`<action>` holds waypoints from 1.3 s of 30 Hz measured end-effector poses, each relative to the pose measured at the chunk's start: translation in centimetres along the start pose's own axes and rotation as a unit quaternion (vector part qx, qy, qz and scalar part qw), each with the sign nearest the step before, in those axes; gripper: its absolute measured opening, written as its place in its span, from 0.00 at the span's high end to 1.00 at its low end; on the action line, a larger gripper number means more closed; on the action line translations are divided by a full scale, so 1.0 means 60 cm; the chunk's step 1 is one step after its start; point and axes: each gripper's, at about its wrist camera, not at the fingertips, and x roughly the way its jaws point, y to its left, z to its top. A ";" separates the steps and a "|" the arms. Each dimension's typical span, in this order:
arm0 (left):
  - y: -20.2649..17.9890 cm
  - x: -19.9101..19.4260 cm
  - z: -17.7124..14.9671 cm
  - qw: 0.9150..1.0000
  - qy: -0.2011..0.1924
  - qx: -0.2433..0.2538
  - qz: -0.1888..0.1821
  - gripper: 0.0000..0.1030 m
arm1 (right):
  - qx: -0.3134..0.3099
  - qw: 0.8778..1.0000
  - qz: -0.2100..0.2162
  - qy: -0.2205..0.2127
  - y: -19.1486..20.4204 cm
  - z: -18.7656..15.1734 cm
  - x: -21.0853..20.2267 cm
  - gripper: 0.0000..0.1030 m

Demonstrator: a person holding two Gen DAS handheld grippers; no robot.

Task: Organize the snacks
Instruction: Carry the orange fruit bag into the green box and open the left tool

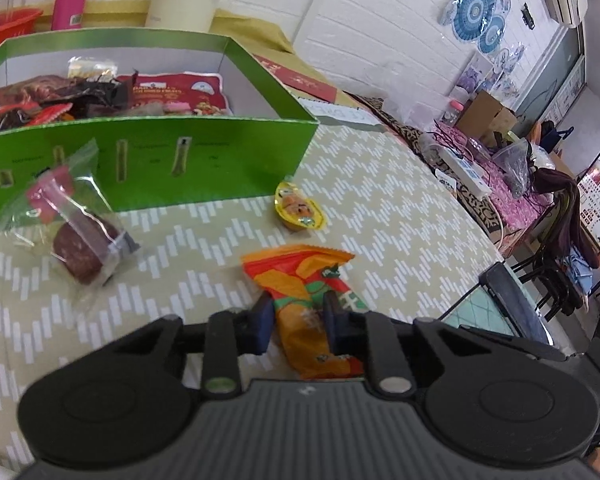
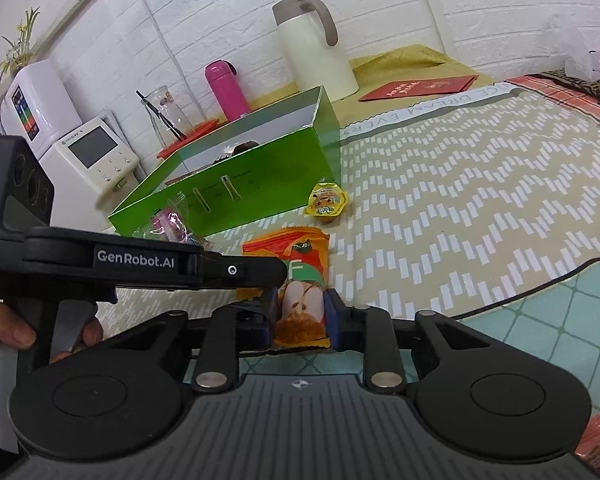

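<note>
Orange snack packet [image 1: 300,280] lies flat on the zigzag-patterned cloth [image 1: 400,216], near edge of the table, with both tools on it. Left gripper [image 1: 298,322]: dark pads pinched onto the packet's middle, wrapper crumpled between them, far end fanning out past the tips. Right gripper [image 2: 300,312]: fingers set either side of the packet's near end, pads touching the wrapper's edges, so clamped on it as well. In the right view the left gripper crosses in from the left, a hand [image 2: 4,336] on its trigger. Beyond the packet, a small yellow jelly cup [image 1: 298,210] sits just in front of the green box [image 1: 148,152], near its right corner. Clear-wrapped brown cake [image 1: 88,240] lies left, against the box front. Box already holds several red and dark snack packs [image 1: 172,96]. Cream jug [image 2: 316,48] and pink flask [image 2: 224,84] stand behind the box.
</note>
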 end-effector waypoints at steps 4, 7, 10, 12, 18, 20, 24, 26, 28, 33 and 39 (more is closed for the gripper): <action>-0.003 -0.018 -0.003 1.000 -0.008 -0.011 -0.009 0.87 | -0.011 1.000 0.007 -0.003 0.009 0.003 -0.013 0.71; -0.011 -0.043 0.002 1.000 -0.027 -0.006 -0.003 0.88 | -0.027 0.999 0.011 -0.014 0.025 0.011 -0.022 0.71; -0.012 -0.075 0.018 0.999 -0.053 -0.004 0.002 0.89 | -0.042 0.998 0.025 -0.029 0.041 0.032 -0.028 0.71; -0.009 -0.094 0.035 0.998 -0.068 -0.004 0.004 0.89 | -0.056 0.997 0.033 -0.040 0.055 0.051 -0.030 0.71; 0.003 -0.126 0.113 0.993 -0.116 -0.008 0.005 0.89 | -0.099 0.991 0.047 -0.076 0.088 0.126 -0.013 0.71; 0.004 -0.127 0.138 0.992 -0.128 -0.004 0.006 0.89 | -0.106 0.989 0.051 -0.085 0.091 0.150 -0.004 0.71; 0.015 -0.114 0.174 0.991 -0.135 -0.002 0.010 0.89 | -0.106 0.989 0.057 -0.090 0.083 0.185 0.022 0.71; 0.025 -0.100 0.185 0.991 -0.134 -0.001 0.009 0.89 | -0.106 0.989 0.057 -0.090 0.078 0.193 0.035 0.71; 0.034 -0.085 0.193 0.991 -0.131 -0.002 0.007 0.89 | -0.107 0.989 0.055 -0.089 0.071 0.194 0.046 0.71; 0.059 -0.043 0.206 0.993 -0.115 -0.009 0.010 0.89 | -0.097 0.991 0.054 -0.075 0.049 0.200 0.085 0.71; 0.089 0.004 0.218 0.995 -0.096 -0.017 0.018 0.89 | -0.099 0.992 0.049 -0.063 0.031 0.198 0.133 0.70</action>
